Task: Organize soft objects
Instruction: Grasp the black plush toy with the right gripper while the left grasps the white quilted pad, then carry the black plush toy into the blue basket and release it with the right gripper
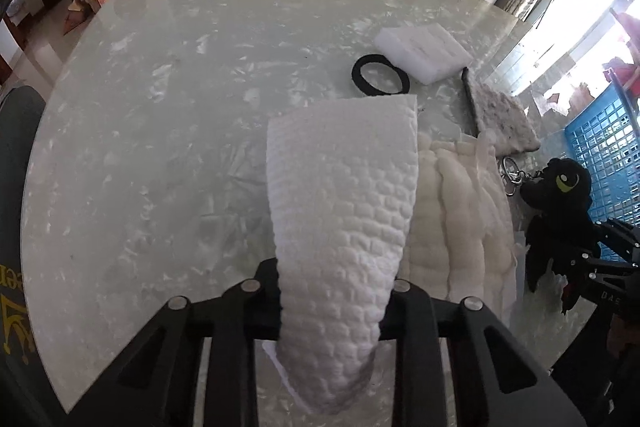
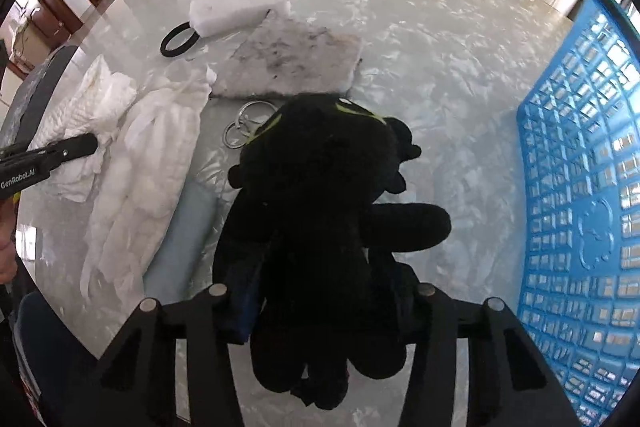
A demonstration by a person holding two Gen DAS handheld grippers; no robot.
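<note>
A: What was kept from view in the left wrist picture?
B: The left gripper's fingertips (image 1: 332, 307) were covered by the white quilted cloth (image 1: 344, 227). The blue plastic lattice basket (image 1: 608, 163) was cut off at the right edge.

A: And in the right wrist picture?
B: The right gripper's pads (image 2: 320, 311) were hidden by the black plush toy (image 2: 320, 211). The metal key rings (image 2: 248, 127) were partly covered by it.

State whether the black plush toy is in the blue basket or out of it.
Out. The black plush toy sits between the right gripper fingers above the table, beside the blue basket.
</note>
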